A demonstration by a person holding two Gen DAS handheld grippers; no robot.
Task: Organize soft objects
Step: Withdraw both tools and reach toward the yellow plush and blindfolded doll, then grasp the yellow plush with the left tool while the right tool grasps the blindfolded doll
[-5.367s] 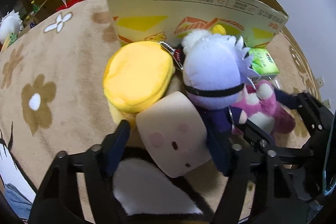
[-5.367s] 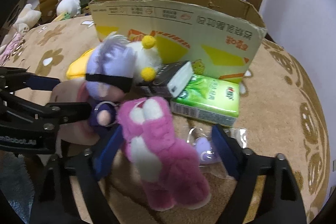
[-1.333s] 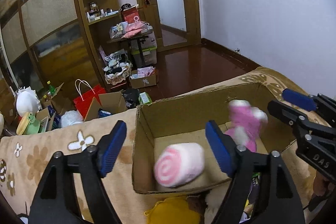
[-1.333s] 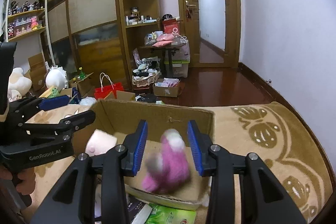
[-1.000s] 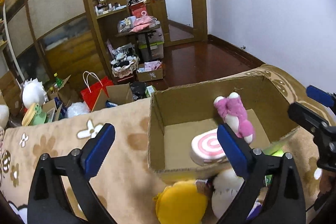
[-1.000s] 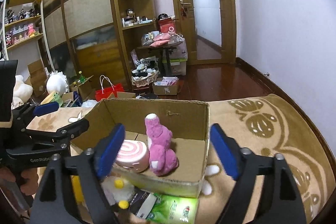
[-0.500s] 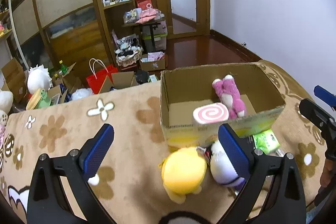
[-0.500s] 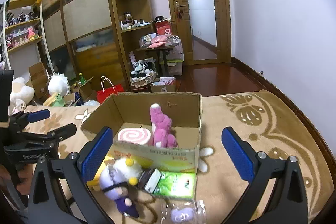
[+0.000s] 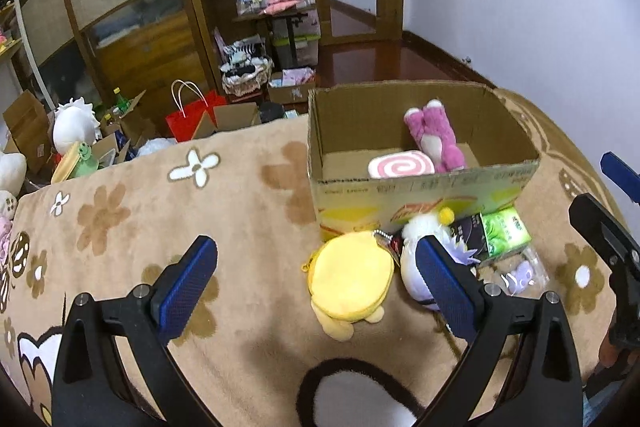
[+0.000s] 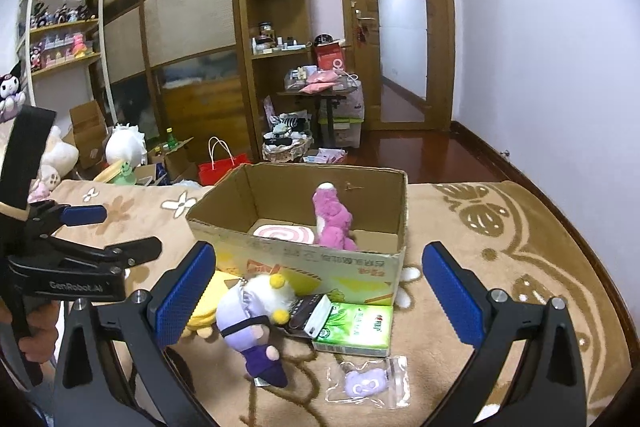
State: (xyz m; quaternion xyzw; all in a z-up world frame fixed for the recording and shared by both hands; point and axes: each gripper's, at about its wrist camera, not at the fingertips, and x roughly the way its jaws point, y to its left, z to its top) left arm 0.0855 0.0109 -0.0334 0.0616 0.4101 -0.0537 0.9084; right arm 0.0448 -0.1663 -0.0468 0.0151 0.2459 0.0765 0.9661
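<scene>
Meanwhile both tongs, left [image 9: 316, 269] and right [image 10: 318, 281], gaped empty above the yellow plush [image 9: 351, 281]; only the right view revealed the bagged purple charm [image 10: 365, 383] clearly.

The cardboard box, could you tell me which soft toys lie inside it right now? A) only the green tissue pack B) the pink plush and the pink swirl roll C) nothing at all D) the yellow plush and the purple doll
B: inside the box sit the pink plush and the swirl roll, while the yellow plush and purple doll lie outside in front of it.
</scene>
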